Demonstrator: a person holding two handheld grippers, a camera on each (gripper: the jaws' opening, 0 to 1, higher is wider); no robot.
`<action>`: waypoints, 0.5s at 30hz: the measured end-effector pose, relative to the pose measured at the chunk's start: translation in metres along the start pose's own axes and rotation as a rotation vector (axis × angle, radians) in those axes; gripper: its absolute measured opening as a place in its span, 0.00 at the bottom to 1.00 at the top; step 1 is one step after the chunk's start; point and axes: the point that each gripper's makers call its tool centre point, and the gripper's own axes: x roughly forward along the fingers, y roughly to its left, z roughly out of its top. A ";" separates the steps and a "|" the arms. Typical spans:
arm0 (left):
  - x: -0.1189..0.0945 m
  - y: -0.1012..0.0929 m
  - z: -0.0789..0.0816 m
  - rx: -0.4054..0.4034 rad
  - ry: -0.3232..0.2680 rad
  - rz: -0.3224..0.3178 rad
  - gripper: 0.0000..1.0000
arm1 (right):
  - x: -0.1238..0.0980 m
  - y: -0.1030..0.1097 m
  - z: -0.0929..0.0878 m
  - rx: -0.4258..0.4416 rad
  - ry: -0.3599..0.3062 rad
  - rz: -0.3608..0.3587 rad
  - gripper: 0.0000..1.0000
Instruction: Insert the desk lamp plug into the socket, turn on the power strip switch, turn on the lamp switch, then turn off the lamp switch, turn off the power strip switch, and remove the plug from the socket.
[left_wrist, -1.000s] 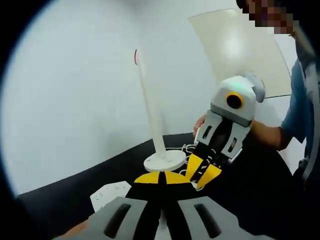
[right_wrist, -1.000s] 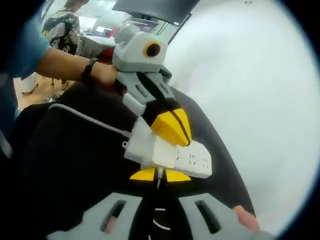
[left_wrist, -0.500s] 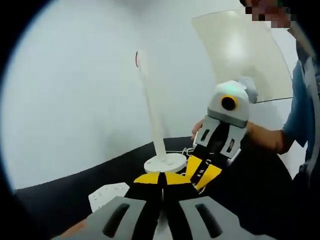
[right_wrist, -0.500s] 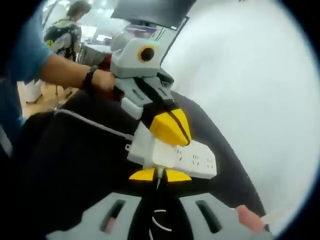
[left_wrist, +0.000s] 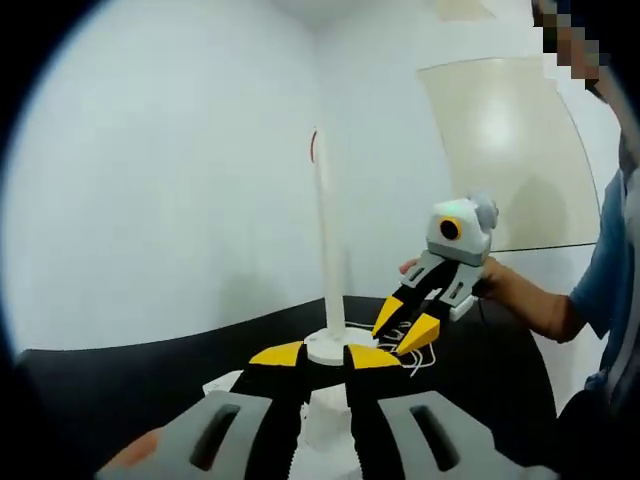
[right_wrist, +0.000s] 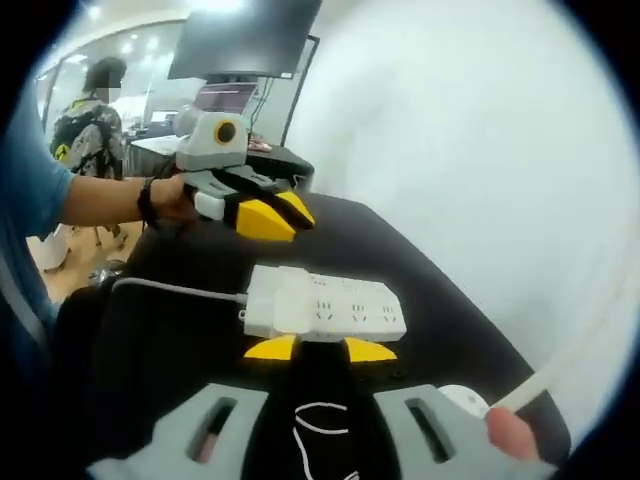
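The white power strip lies flat on the black table, its cable running off to the left. It sits just past my right gripper, whose yellow tips stand apart with nothing clear between them. My left gripper hovers beyond the strip, held by a hand. In the left gripper view its jaws are open, with part of the strip showing through the gap. The white desk lamp stands upright behind, and the right gripper hangs beside its base. I cannot make out the plug.
The lamp base and slanted pole sit at the right gripper view's lower right, next to a fingertip. A loose white cord lies by the base. A white wall rises behind the table. A person and a monitor are further off.
The left gripper has come off the power strip, drawn back and opened its jaws. The right gripper has backed away from the strip's edge, and its tips stand wider apart.
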 end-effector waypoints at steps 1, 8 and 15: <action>-0.004 0.001 0.001 0.002 0.001 -0.001 0.15 | -0.002 0.003 0.001 0.006 0.000 -0.004 0.23; -0.030 0.002 0.003 0.020 0.003 0.001 0.35 | -0.012 0.005 0.017 0.087 -0.046 -0.055 0.29; -0.055 0.011 0.003 0.014 -0.004 0.021 0.45 | -0.019 0.007 0.025 0.145 -0.069 -0.090 0.35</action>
